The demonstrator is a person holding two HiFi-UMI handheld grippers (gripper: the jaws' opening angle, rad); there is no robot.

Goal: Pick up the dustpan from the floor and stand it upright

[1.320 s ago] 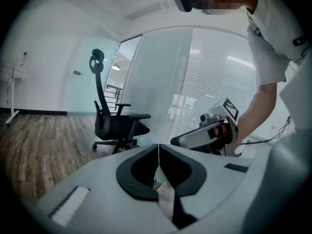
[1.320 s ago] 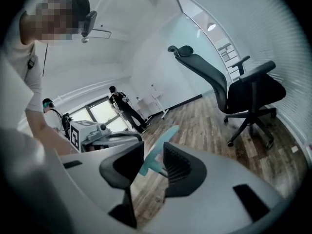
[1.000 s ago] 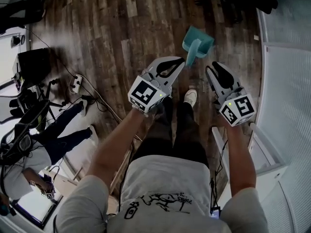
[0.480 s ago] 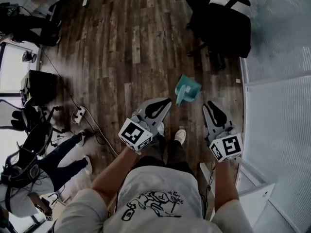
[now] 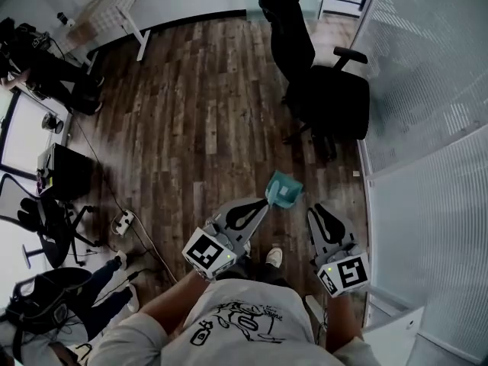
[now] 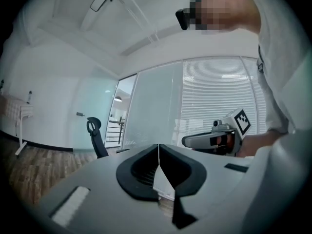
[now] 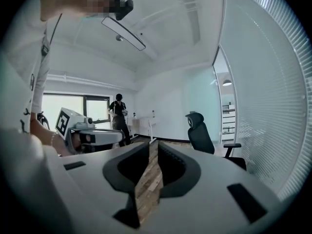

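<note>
A teal dustpan (image 5: pixel 283 191) lies on the wood floor just ahead of my feet, its handle pointing back toward me. My left gripper (image 5: pixel 264 202) hangs above and just left of the handle, not touching it, jaws shut and empty. My right gripper (image 5: pixel 313 209) hovers to the dustpan's right, a narrow slit between its jaws and nothing in them. Neither gripper view shows the dustpan. The left gripper view looks level across the room and catches the right gripper (image 6: pixel 217 138). The right gripper view catches the left gripper (image 7: pixel 85 133).
A black office chair (image 5: pixel 324 90) stands beyond the dustpan. A frosted glass wall with blinds (image 5: pixel 427 166) runs along the right. A power strip with cables (image 5: pixel 122 221) lies on the left. A white desk (image 5: pixel 114 10) stands far left, and a person (image 7: pixel 118 113) stands by the window.
The head view has risen and pulled back, so the dustpan and both grippers look smaller and lower in the picture. The dustpan stays on the floor. Both grippers remain empty.
</note>
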